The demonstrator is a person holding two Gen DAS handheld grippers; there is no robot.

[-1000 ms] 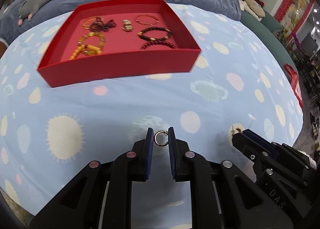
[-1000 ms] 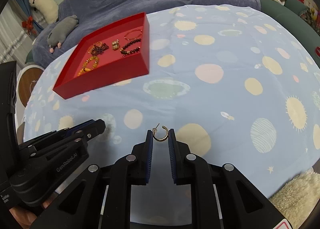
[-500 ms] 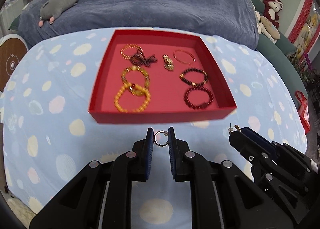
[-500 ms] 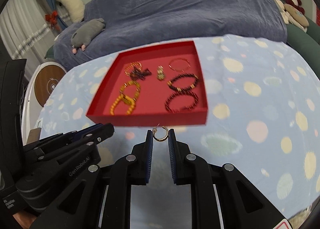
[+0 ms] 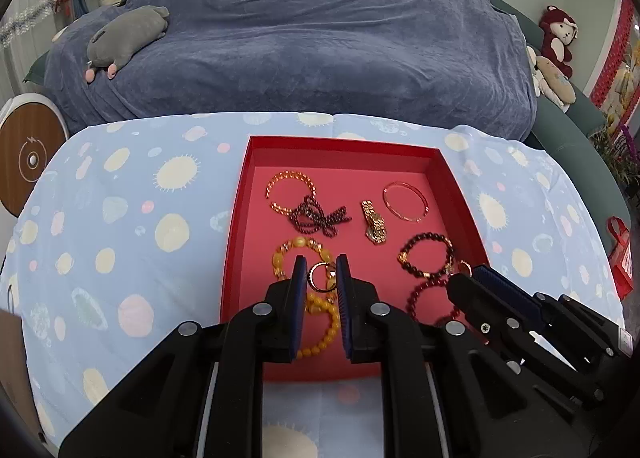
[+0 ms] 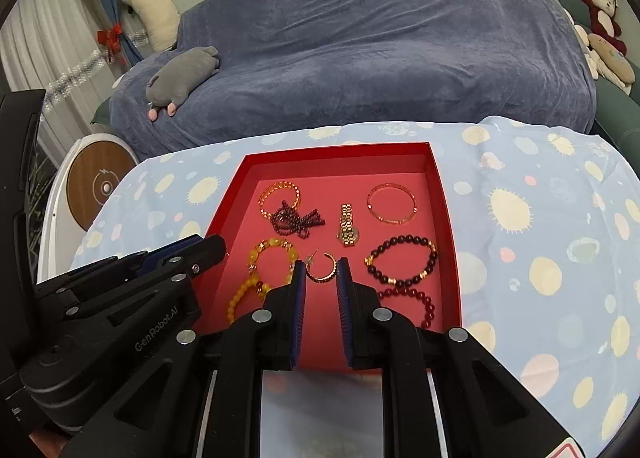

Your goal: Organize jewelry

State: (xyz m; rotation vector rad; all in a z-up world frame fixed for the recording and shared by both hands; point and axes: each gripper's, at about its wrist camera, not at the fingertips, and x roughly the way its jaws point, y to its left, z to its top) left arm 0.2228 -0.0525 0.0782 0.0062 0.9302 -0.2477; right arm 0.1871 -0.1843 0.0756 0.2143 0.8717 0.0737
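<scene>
My left gripper (image 5: 321, 276) is shut on a small gold hoop earring (image 5: 320, 277) and holds it above the near part of the red tray (image 5: 340, 144). My right gripper (image 6: 321, 272) is shut on a second gold hoop earring (image 6: 322, 269) with a post, also above the tray (image 6: 336, 150). The tray holds several pieces: an amber bead bracelet (image 6: 256, 290), a dark bead bracelet (image 6: 400, 262), a red bead bracelet (image 6: 420, 298), a gold watch (image 6: 347, 225), a thin gold bangle (image 6: 392, 203) and a tangled dark strand (image 6: 292, 220). The right gripper shows in the left wrist view (image 5: 464, 276).
The tray sits on a light blue spotted cloth (image 5: 120, 218) over a table. Behind it is a sofa under a blue-grey cover (image 5: 320, 38) with a grey plush toy (image 5: 128, 34). A round wooden-topped device (image 6: 100, 186) stands at the left.
Both grippers have moved forward and up from the bare cloth to above the red tray, each still holding its earring. The tray now lies right under the fingertips.
</scene>
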